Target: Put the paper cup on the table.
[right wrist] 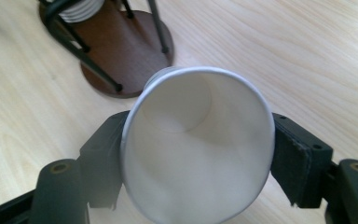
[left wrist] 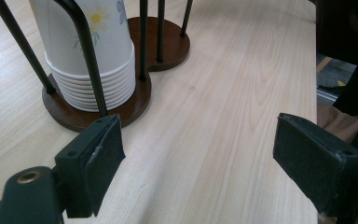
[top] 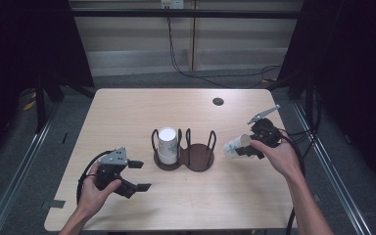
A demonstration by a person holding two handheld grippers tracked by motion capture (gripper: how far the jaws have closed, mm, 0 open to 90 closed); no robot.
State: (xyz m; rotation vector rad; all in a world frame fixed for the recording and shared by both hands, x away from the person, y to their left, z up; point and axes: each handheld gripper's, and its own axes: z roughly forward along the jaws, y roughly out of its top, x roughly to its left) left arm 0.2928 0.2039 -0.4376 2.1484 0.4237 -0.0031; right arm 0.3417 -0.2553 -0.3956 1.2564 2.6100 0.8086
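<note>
From the high view we see the right gripper (top: 248, 148) clamped on a paper cup (top: 234, 146) held on its side, just right of the holder (top: 184, 155). The cup's long axis runs roughly toward the holder, with the base pointing left at it and the mouth back toward the hand. The holder's right bay stands empty and nearest this gripper; the left bay holds the stack (top: 168, 145). The left gripper (top: 138, 176), jaws apart and holding nothing, rests low at the table's front left, farther from the empty bay.

In the left gripper view we look past its spread pads (left wrist: 98, 163) at the stack (left wrist: 98, 60) in its bay, the empty bay beyond it.

In the right gripper view the cup's (right wrist: 198, 144) open mouth faces us, squeezed slightly oval between the jaws, and the empty round base of the holder (right wrist: 121, 51) lies ahead, up and left. We judge that seating the cup there requires turning it upright over that bay.
</note>
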